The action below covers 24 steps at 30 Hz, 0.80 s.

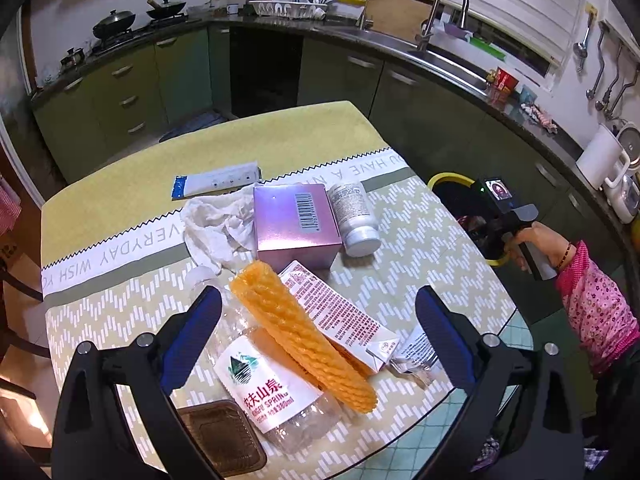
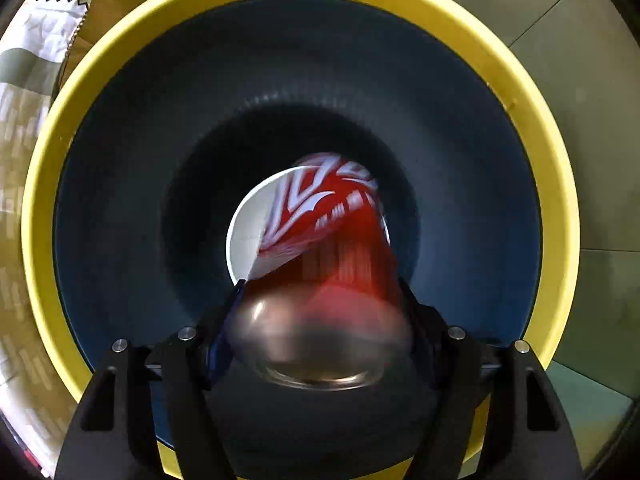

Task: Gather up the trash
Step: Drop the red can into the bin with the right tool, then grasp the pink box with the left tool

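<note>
One red can (image 2: 332, 248) sits pinched in the right claw (image 2: 320, 316) over the bin (image 2: 100, 92) at three o'clock, while the left claw (image 1: 318, 312) hangs spread above much litter on the desk (image 1: 120, 184).

open left gripper (image 1: 318, 332) hovers over foam net (image 1: 304, 338) and water bottle (image 1: 264, 380).

Red can (image 2: 332, 280) motion-blurred between tongs (image 2: 320, 292)
</note>
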Tool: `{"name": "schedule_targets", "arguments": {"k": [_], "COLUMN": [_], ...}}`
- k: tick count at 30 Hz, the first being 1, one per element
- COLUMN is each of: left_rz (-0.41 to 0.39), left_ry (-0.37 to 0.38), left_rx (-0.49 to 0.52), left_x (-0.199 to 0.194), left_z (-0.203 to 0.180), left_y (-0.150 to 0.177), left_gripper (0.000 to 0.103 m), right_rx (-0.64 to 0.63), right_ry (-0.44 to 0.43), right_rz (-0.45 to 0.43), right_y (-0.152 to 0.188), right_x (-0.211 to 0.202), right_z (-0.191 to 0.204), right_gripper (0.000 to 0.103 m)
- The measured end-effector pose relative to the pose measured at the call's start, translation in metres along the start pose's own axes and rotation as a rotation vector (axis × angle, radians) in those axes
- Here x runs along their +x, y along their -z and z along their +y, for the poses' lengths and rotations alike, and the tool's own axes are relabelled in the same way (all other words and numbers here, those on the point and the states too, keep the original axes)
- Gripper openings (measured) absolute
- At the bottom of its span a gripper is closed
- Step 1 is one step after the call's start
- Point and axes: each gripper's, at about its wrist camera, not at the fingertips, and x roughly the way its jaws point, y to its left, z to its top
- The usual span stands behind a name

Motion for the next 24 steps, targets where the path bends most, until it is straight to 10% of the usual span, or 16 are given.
{"name": "schedule_targets", "arguments": {"k": [24], "left_rz": [0.243], "left_ry": [-0.136], "left_rx": [-0.003], "left_x": [0.107], "left_z": [-0.004], "left_y": [-0.077], "left_gripper": [0.095], "right_rx": [-0.137], "right_ry": [-0.141], "right_rz": [-0.298], "right_y": [0.106], "right_x": [-0.153], "right_z": [0.028], "right_gripper": [0.07]}}
